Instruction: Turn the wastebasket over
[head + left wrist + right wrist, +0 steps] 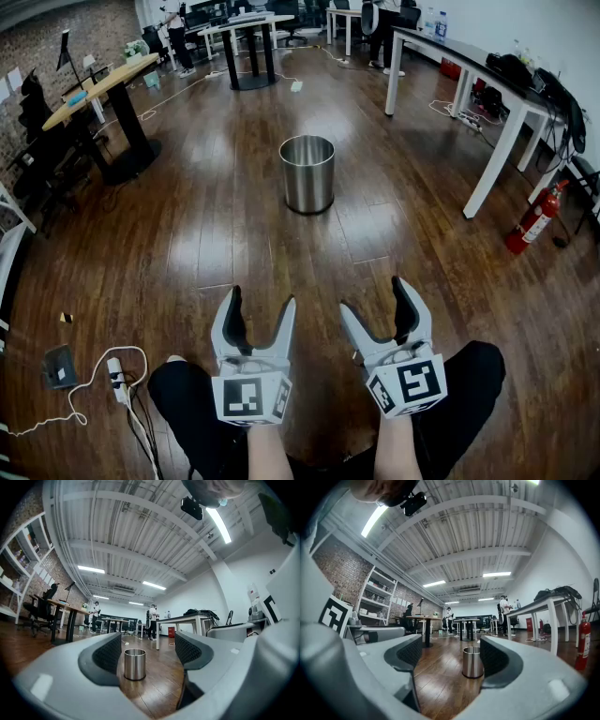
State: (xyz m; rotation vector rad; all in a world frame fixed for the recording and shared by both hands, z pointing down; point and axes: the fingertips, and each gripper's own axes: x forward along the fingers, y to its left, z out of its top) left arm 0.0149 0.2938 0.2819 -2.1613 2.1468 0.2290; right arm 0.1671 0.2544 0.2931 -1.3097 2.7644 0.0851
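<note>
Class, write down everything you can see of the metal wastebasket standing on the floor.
The wastebasket is a plain, lidless cylinder of shiny brushed metal. It stands upright, mouth up, inside dark, on the wooden floor in open space. Only the floor touches it; the left hand-held gripper and right hand-held gripper, jaws open, are well short of it.

The left tongs (262, 300) and the right tongs (374, 296) look alike. Each has two curved jaws of pale grey moulded plastic, smooth and rounded on the outside. Each jaw is lined on its inner face with a black, finely textured pad (108, 653). At the base of each pair sits a white marker cube (251, 397) with a black square pattern on every visible face. The person wears black trousers (187, 401).
</note>
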